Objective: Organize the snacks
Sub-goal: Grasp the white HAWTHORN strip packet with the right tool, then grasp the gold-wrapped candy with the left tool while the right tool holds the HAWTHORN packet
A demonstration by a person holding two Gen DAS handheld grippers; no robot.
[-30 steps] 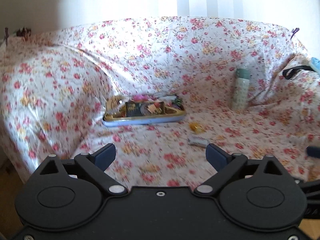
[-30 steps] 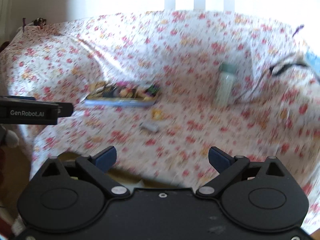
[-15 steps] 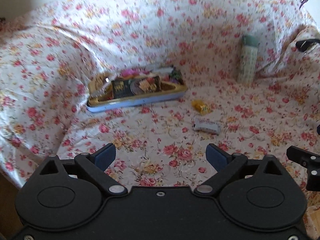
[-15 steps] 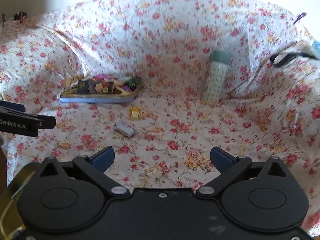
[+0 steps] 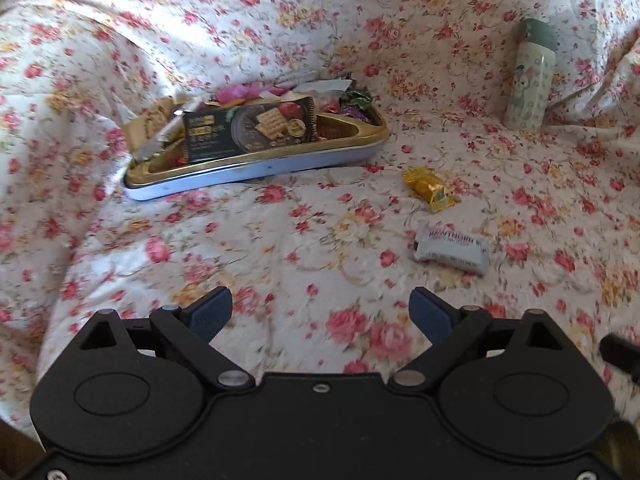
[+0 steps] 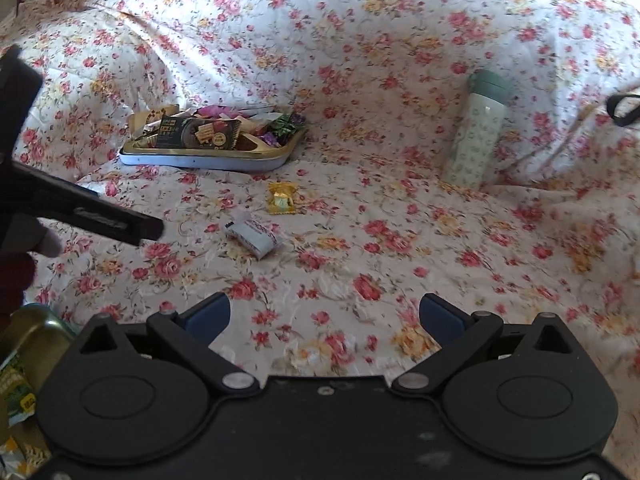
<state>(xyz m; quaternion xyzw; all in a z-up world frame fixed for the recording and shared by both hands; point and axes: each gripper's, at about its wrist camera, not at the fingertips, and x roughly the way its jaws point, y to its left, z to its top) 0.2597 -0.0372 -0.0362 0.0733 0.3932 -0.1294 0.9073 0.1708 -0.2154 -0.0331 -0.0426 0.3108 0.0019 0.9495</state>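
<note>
Floral sheeting, white with red and yellow roses, drapes the whole sofa seat and back. Over its front edge the left gripper hovers with its blue-padded fingers spread wide and nothing between them; the right gripper beside it is likewise spread and empty.

Nearest to them on the seat lies a white wrapped bar, printed with dark lettering, and just beyond it a small gold-wrapped sweet, the two near each other but apart. Both lie loose on the cloth, outside the tin tray, which sits further back and to the left.

That tray, gold inside with a pale blue wall, is already crowded: a dark cracker packet lies flat across the middle, with pink, purple and green foil sweets heaped behind it and a tan packet at the left end. A pale green bottle stands upright against the backrest, well to the right.

The step in hand looks like the approach to a first pickup. The next move likely calls for lowering one gripper over the white bar and closing across its short width.
</note>
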